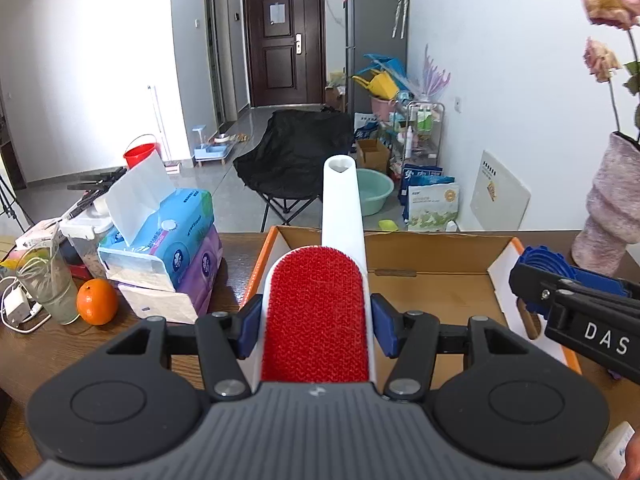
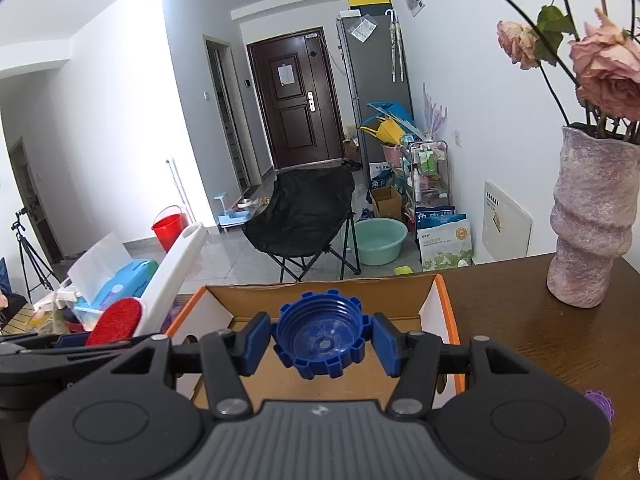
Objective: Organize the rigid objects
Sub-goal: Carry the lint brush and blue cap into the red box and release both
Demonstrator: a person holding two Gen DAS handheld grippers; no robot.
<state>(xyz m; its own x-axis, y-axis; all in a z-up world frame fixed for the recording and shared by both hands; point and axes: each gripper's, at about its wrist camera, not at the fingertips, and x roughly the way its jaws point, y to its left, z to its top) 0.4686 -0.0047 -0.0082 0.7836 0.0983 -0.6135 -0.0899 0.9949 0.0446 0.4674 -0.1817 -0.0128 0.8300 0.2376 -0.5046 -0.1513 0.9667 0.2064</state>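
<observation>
One lint brush (image 1: 316, 312), white with a red pad, clamped in the left gripper (image 1: 316, 326) above one open cardboard box (image 1: 432, 276). One blue ridged cap (image 2: 322, 336), clamped in the right gripper (image 2: 322, 338) over the same box. Table (image 2: 540, 332) also holds one orange (image 1: 97, 301), one vase (image 2: 592, 216), two stacked tissue packs (image 1: 176, 240).

On the brown table (image 1: 120, 344) an orange (image 1: 97, 301) sits beside a drinking glass (image 1: 50, 288) and stacked tissue packs (image 1: 168, 240), a mauve vase (image 2: 592, 216) holds dried roses (image 2: 608, 76), and beyond stand a black folding chair (image 2: 304, 216), a green basin (image 2: 380, 240) and a red bucket (image 2: 168, 226).
</observation>
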